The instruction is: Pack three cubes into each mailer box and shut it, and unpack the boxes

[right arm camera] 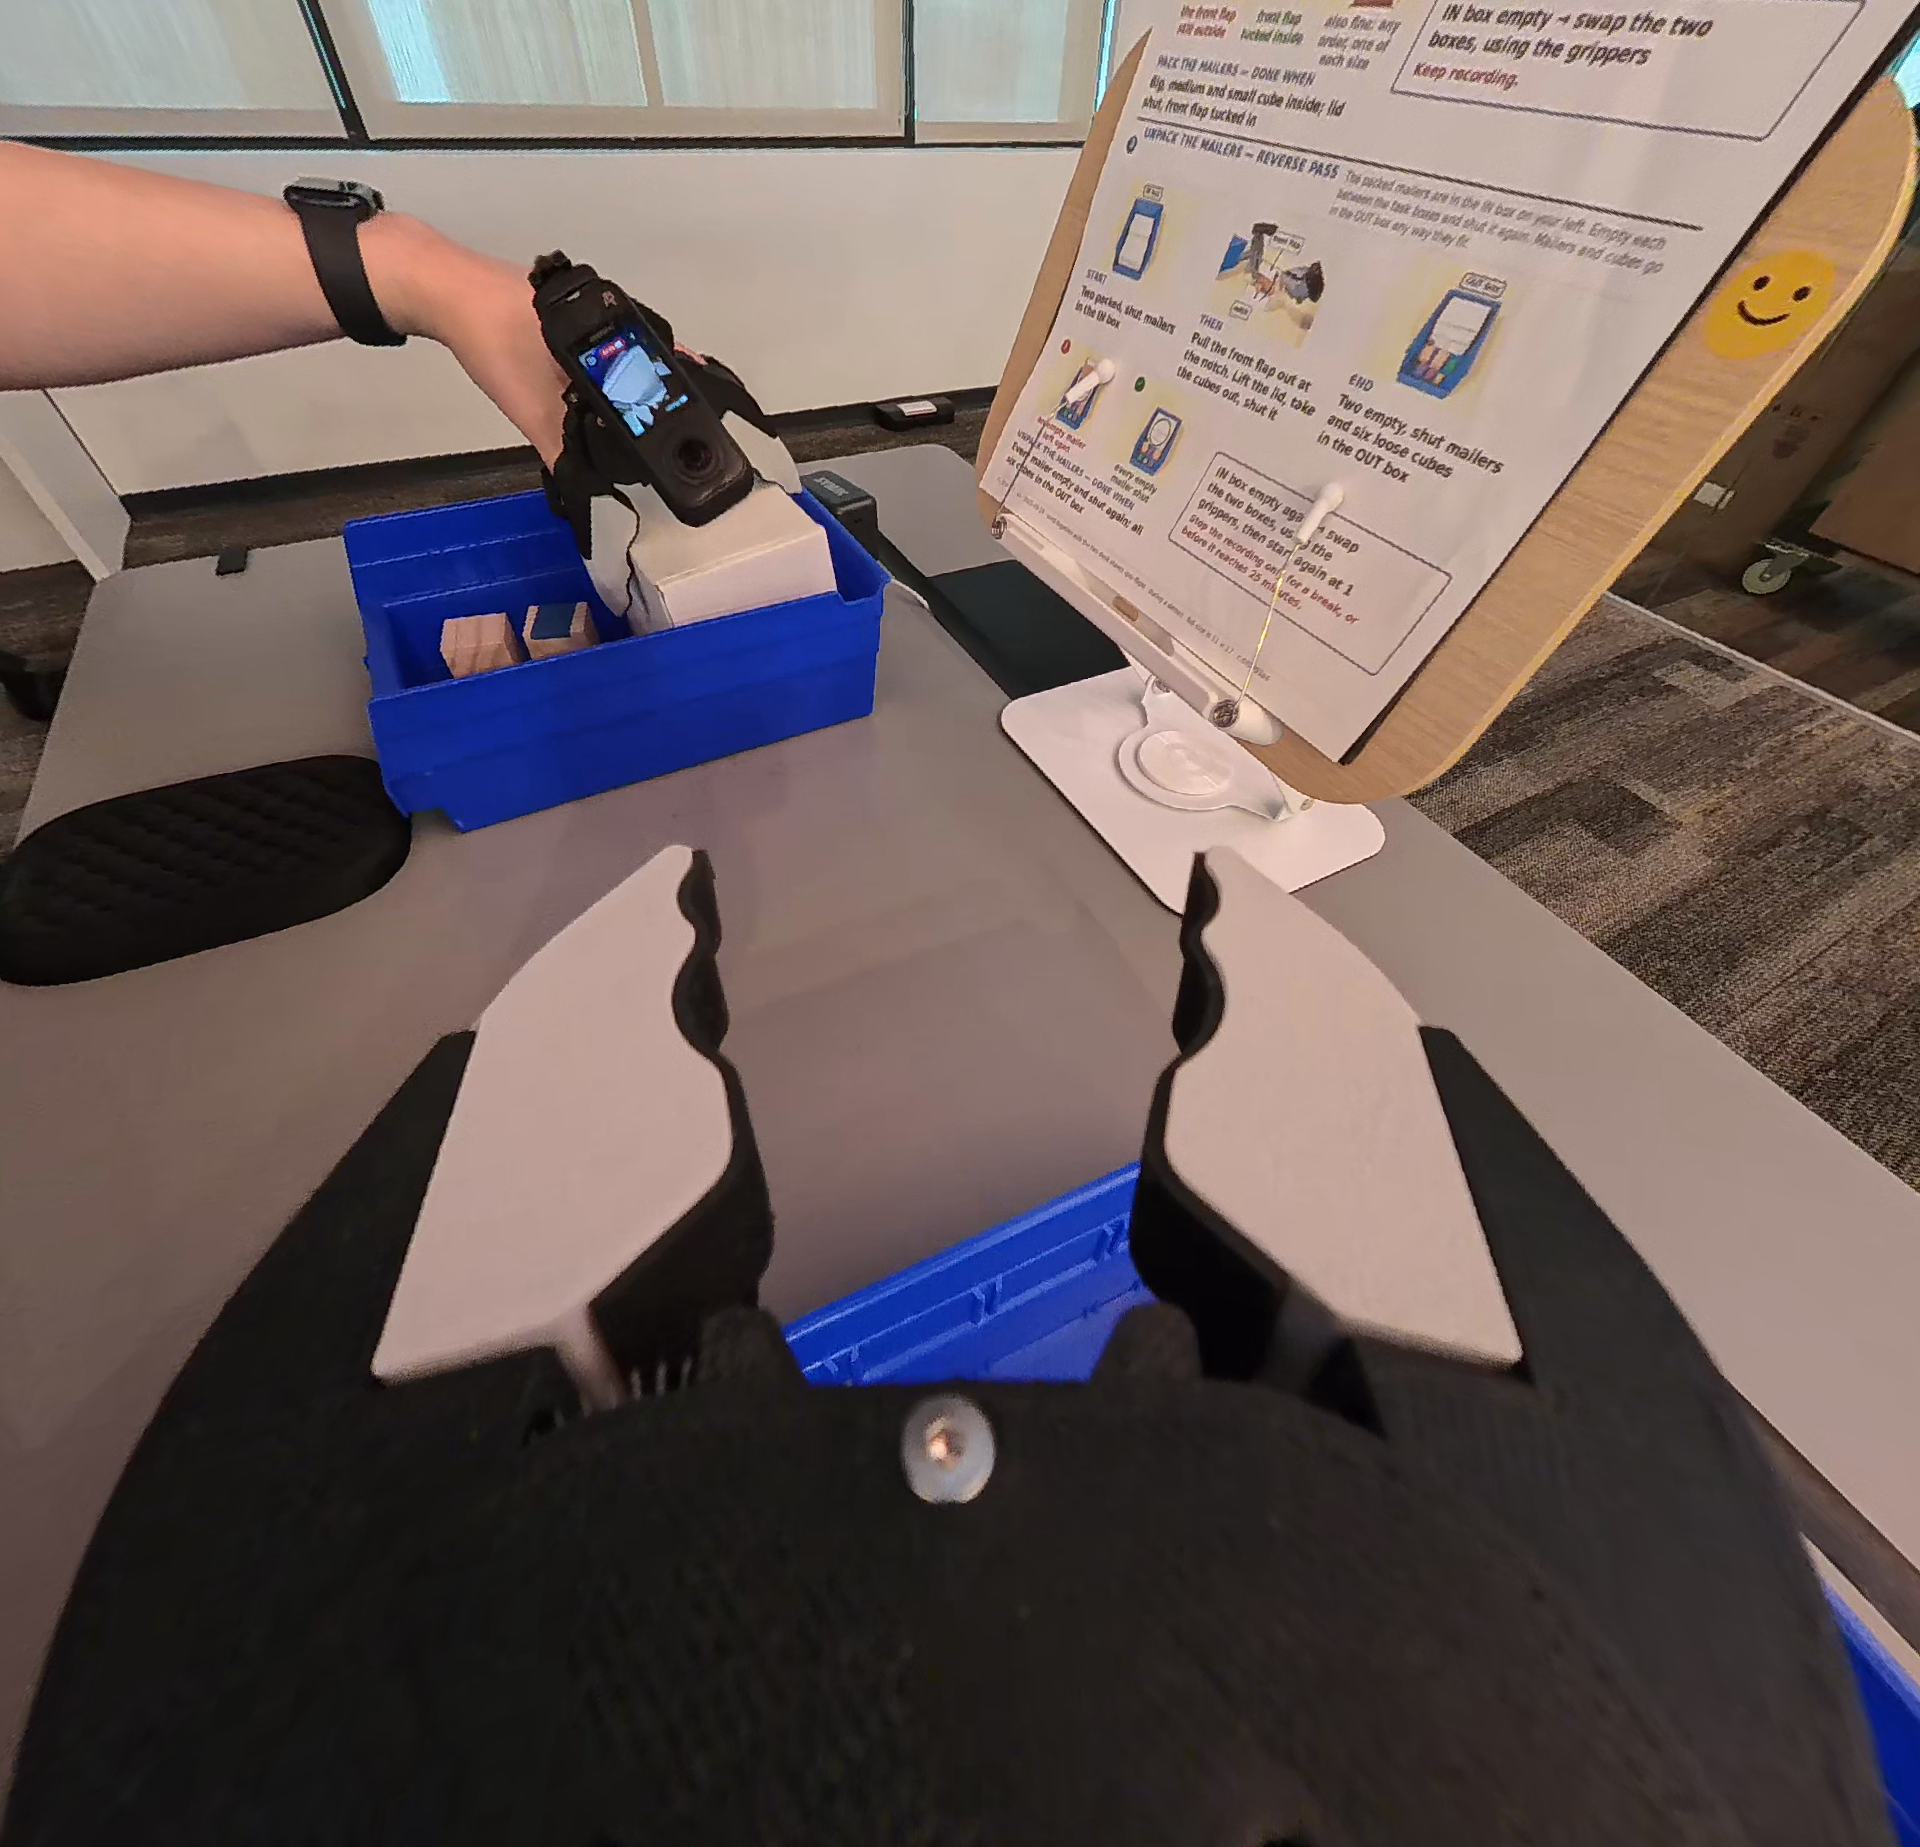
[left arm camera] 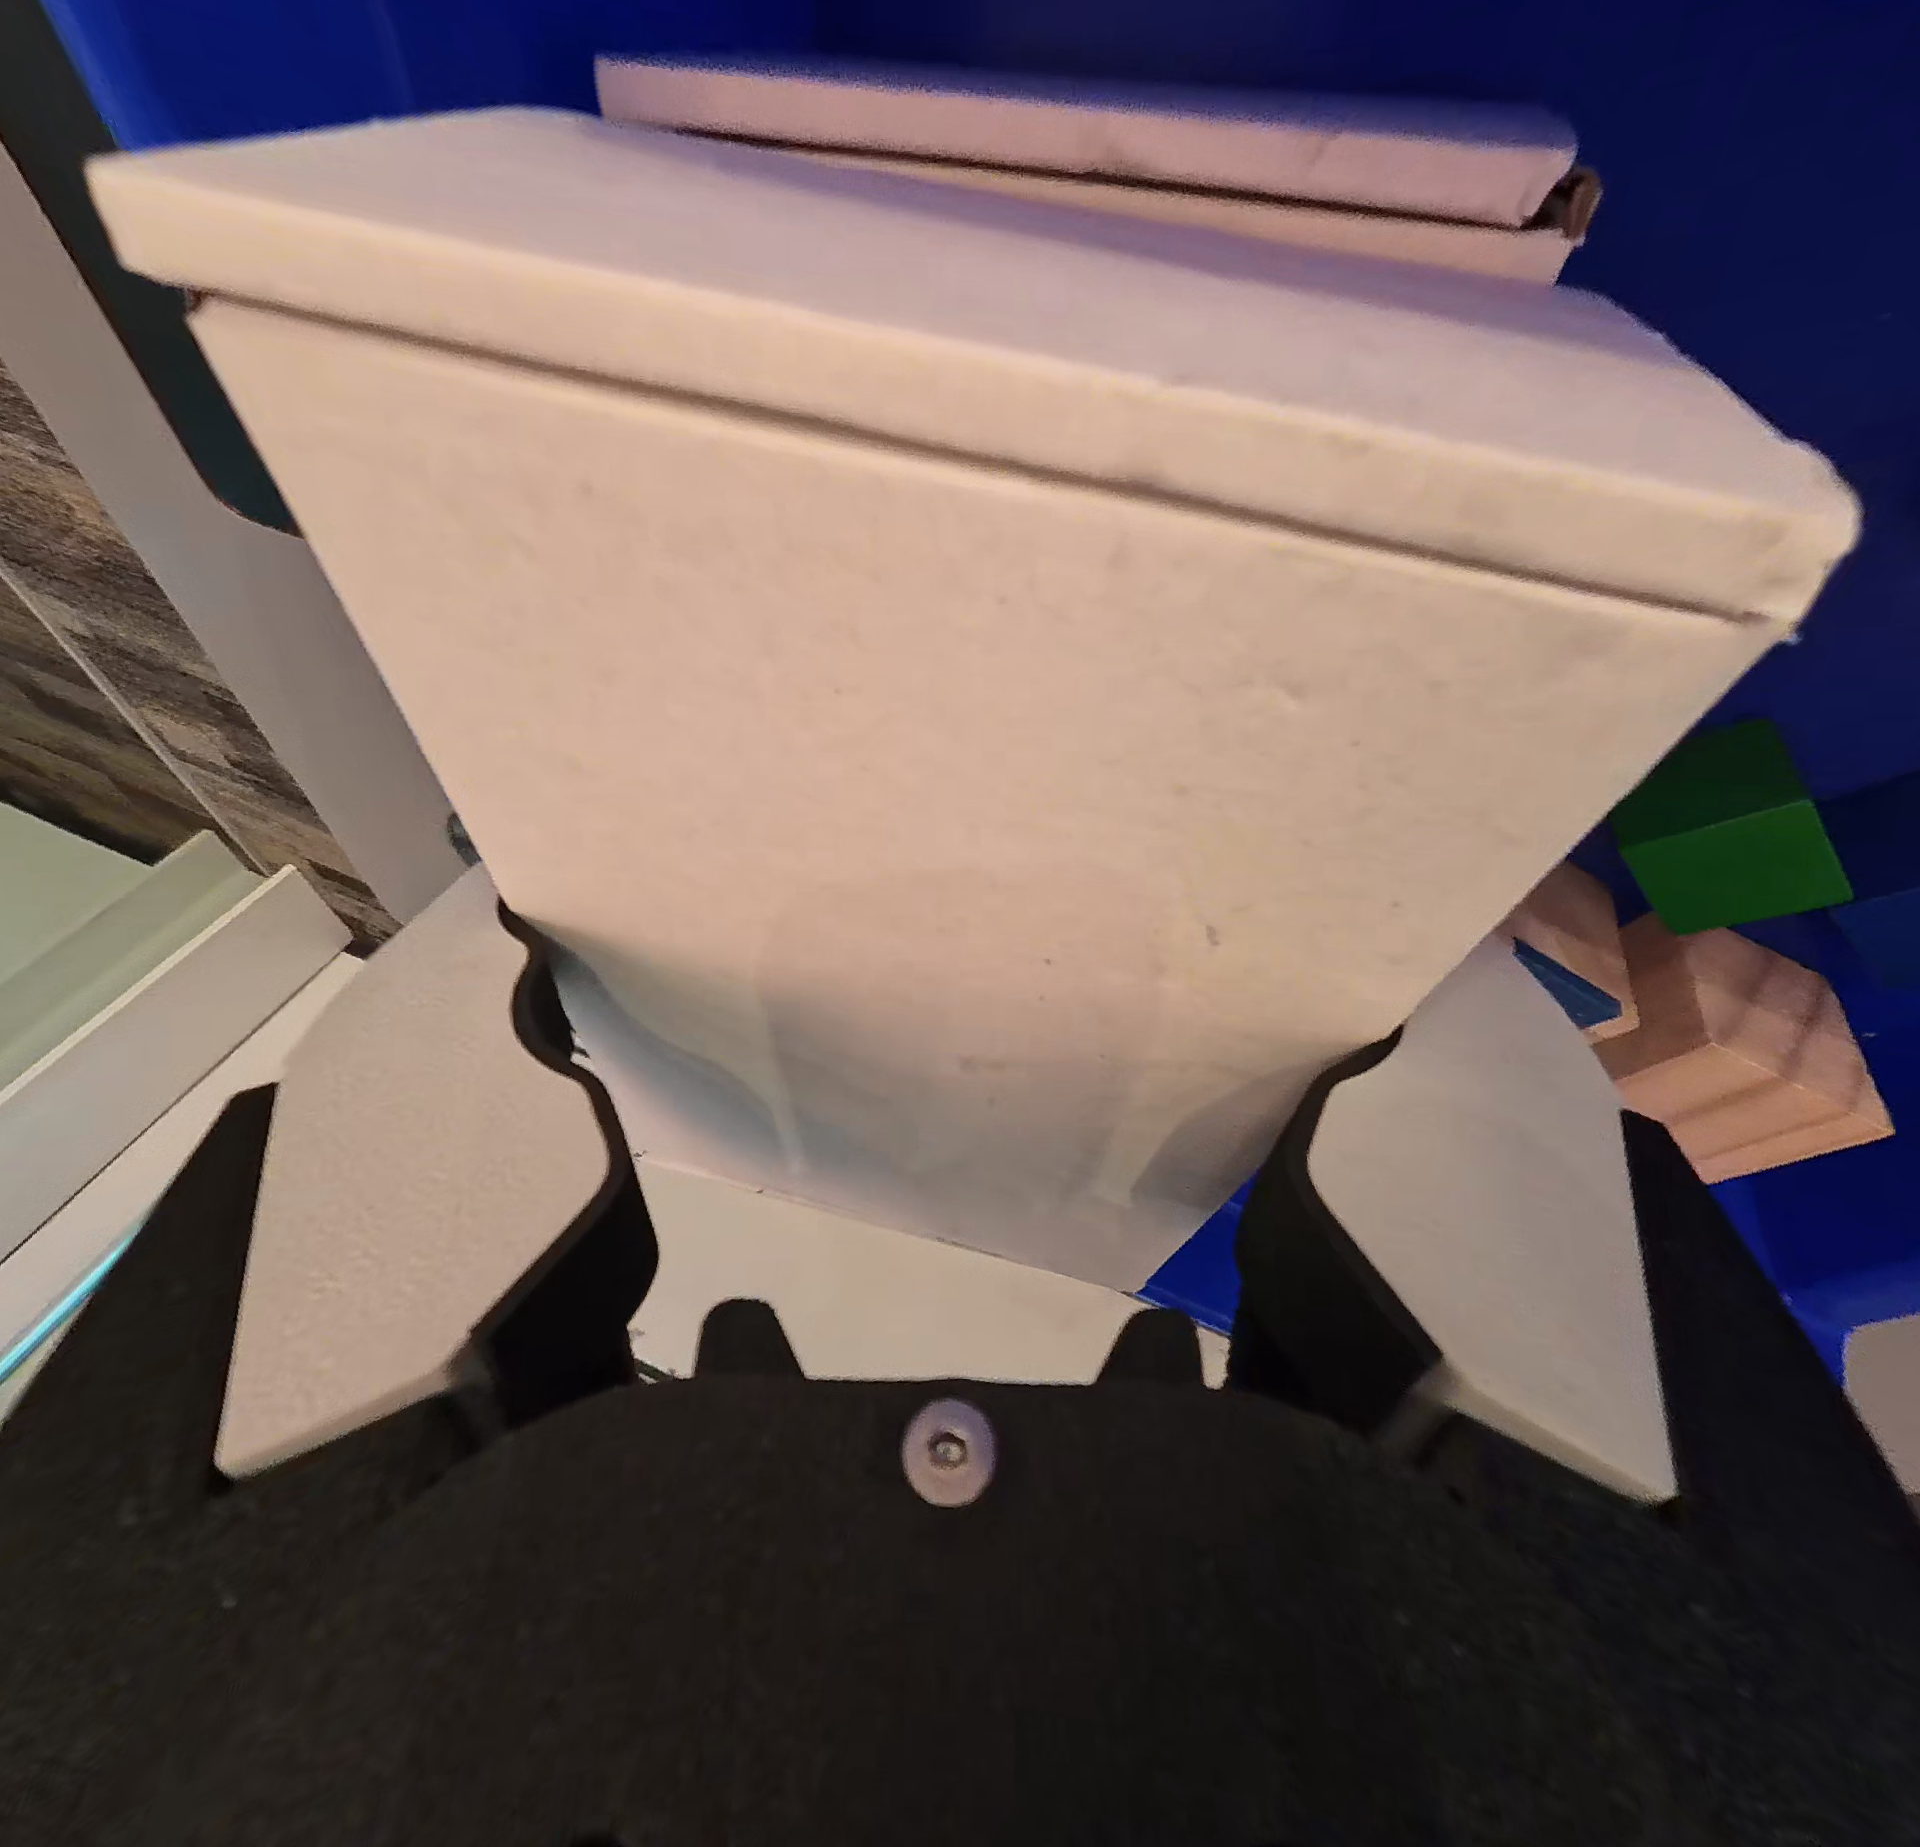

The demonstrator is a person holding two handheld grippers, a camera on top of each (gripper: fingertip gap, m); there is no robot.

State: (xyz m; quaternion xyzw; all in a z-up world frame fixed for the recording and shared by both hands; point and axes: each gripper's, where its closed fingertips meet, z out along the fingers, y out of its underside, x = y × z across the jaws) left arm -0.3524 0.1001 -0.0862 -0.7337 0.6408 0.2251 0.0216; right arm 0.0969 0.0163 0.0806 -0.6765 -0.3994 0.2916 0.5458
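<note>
A shut white mailer box fills the left wrist view, tilted with one lower corner toward the camera. My left gripper is shut on it, one finger on each side of that corner. A second white mailer lies behind it in the blue bin. A green cube and wooden cubes lie in the bin to the right. In the right wrist view my right gripper is open and empty above the grey table. Farther off, the left gripper holds the mailer in the far blue bin, beside wooden cubes.
A second blue bin lies just under my right gripper at the table's near edge. An instruction board on a white stand stands at the right. A black pad lies at the left. A person's forearm with a wristwatch reaches in from the left. One gripper's finger ends stand about 50 cm off the other's.
</note>
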